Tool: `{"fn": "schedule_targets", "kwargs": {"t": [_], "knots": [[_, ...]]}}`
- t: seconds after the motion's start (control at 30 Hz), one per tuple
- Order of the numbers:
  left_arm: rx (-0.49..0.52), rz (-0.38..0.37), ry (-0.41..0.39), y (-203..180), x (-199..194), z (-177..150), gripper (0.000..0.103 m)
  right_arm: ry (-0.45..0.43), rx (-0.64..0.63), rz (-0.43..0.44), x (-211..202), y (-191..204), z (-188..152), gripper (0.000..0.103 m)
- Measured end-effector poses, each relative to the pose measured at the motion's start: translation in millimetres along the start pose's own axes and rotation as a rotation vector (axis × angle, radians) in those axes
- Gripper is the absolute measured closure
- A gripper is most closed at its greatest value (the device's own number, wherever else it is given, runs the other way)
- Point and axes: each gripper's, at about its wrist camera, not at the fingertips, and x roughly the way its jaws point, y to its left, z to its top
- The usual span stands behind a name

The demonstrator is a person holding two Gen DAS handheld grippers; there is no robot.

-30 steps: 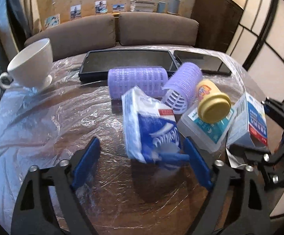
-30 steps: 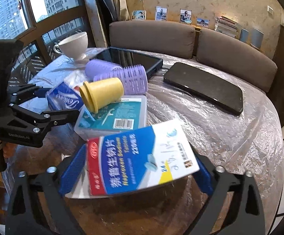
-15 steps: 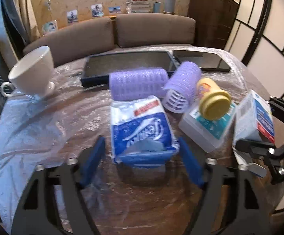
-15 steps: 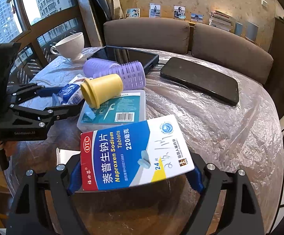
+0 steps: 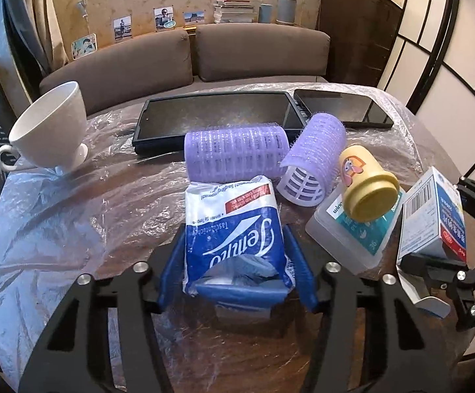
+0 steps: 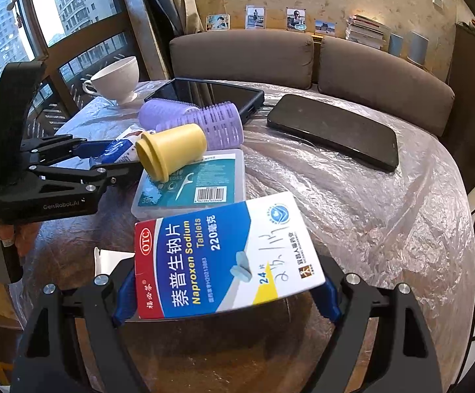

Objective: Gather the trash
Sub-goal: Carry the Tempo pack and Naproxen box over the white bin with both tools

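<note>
The left gripper (image 5: 235,273) is closed on a blue and white tissue pack (image 5: 235,229), its blue pads pressed against the pack's two long sides near the torn end. The pack points away from the tool, its far end just short of a purple hair roller (image 5: 235,150) lying crosswise ahead. A second hair roller (image 5: 316,160) lies tilted ahead and to the right, its open end facing the tool. Right of the pack sits a clear floss-pick box (image 5: 352,232) with a yellow cup (image 5: 366,186) lying on its side on top. Ahead to the left stands a white teacup (image 5: 49,127), and beyond the rollers lie a black tablet (image 5: 214,114) and a dark phone (image 5: 342,111), all on a round table (image 5: 57,216) covered in clear plastic film.

The right gripper (image 6: 227,290) clamps a blue, white and red pill box (image 6: 224,255) across its width, the printed face turned up and tilted slightly. A white flap pokes out to the left under the box. Directly ahead of this tool is the floss-pick box with the yellow cup on it; the rollers lie beyond. The left gripper reaches in from the left side of this view, the tissue pack between its fingers. The phone lies ahead to the right.
</note>
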Motion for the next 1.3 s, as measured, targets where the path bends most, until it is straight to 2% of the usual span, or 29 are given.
{"fn": "schedule_targets", "kwargs": {"t": [0.47,0.9,1.3], "knots": [[-0.04,-0.021,-0.015,2.4,-30.3,-19.3,0.047,-0.013,0.038,-0.005,-16.1,3.5,-6.4,0.021],[-0.087,-0.04,0.004,0.1,-53.4,-49.6,0.047,0.001,0.086,0.004,-33.6,17.1,-31.0,0.021],[-0.084,-0.062,0.016,-13.8,-75.0,-77.5,0.047,-0.001,0.122,0.011,-54.0,33.2,-51.6,0.021]]}}
